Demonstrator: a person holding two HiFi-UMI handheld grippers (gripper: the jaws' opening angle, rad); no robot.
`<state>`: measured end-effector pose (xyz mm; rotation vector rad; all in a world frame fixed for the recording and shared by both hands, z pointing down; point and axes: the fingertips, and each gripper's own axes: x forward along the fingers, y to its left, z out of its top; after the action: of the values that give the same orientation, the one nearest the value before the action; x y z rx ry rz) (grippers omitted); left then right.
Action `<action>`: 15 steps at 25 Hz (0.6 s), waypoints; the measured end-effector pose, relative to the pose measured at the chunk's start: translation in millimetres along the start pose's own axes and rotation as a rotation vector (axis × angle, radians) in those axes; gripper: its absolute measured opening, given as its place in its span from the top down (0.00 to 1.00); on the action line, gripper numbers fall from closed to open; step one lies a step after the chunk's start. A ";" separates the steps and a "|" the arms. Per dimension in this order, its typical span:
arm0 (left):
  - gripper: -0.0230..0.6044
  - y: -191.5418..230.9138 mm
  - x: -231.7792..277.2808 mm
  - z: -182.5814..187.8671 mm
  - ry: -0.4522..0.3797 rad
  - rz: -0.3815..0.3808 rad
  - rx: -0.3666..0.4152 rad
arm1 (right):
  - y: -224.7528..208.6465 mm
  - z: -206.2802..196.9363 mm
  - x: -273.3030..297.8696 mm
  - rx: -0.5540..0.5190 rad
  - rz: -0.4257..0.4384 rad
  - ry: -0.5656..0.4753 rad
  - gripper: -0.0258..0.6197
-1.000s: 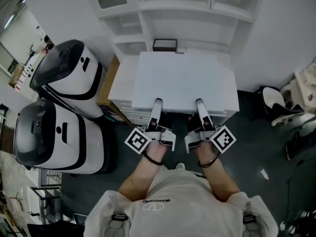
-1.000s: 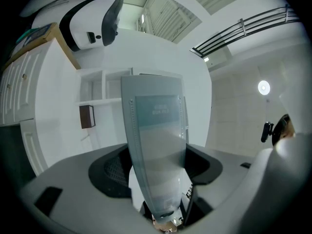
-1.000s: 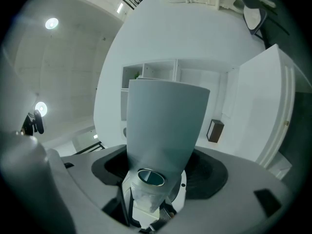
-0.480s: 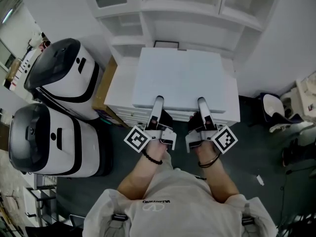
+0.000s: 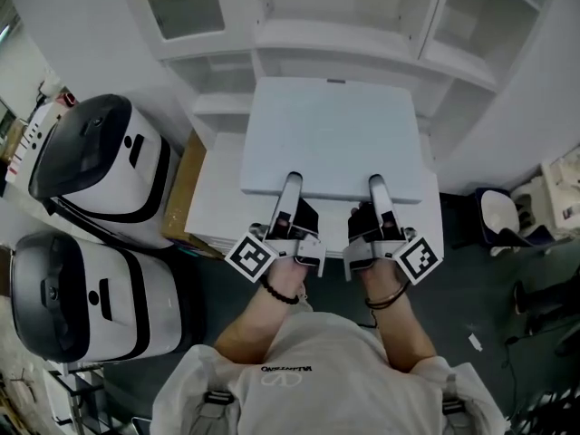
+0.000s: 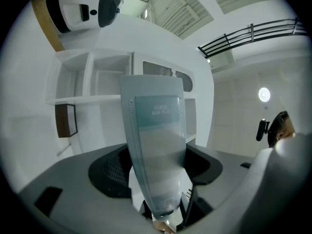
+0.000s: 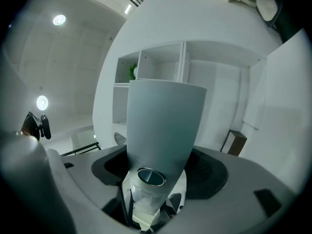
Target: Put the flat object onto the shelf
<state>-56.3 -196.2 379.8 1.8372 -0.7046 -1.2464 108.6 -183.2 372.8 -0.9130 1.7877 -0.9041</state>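
Flat white board (image 5: pixel 331 139): stiff, wide, smooth, likely light. Left gripper (image 5: pixel 291 185) and right gripper (image 5: pixel 375 186) clamped on near edge, well apart, so hold looks balanced. Shelf (image 5: pixel 344 39) ahead.

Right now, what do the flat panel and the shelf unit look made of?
Flat panel: looks like rigid foam board or painted sheet; matte white, no grain, no visible sag; can't tell which. Shelf unit: likely white laminated board; smooth uniform faces, squared edges.

Two black-and-white machines (image 5: pixel 95 157) at left
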 end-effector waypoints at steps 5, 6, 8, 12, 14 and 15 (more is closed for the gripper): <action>0.47 0.0 47.6 27.7 0.028 -0.041 0.016 | 3.4 7.5 46.4 -0.009 0.026 -0.036 0.45; 0.47 -1.9 56.0 32.5 0.034 -0.054 0.016 | 6.3 9.1 54.1 -0.016 0.033 -0.044 0.45; 0.47 -5.0 69.9 40.9 0.047 -0.075 0.013 | 12.7 11.8 67.9 -0.031 0.048 -0.059 0.45; 0.47 -1.5 109.0 53.8 0.060 -0.097 0.002 | 15.7 28.2 106.8 -0.061 0.071 -0.081 0.45; 0.47 3.0 130.0 56.1 0.061 -0.096 -0.012 | 13.5 39.8 125.3 -0.067 0.069 -0.092 0.45; 0.47 4.1 135.1 55.9 0.065 -0.095 -0.018 | 13.6 43.4 129.5 -0.072 0.069 -0.100 0.45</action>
<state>-59.5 -322.0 305.3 1.9062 -0.5748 -1.2435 105.1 -297.7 297.2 -0.9205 1.7637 -0.7420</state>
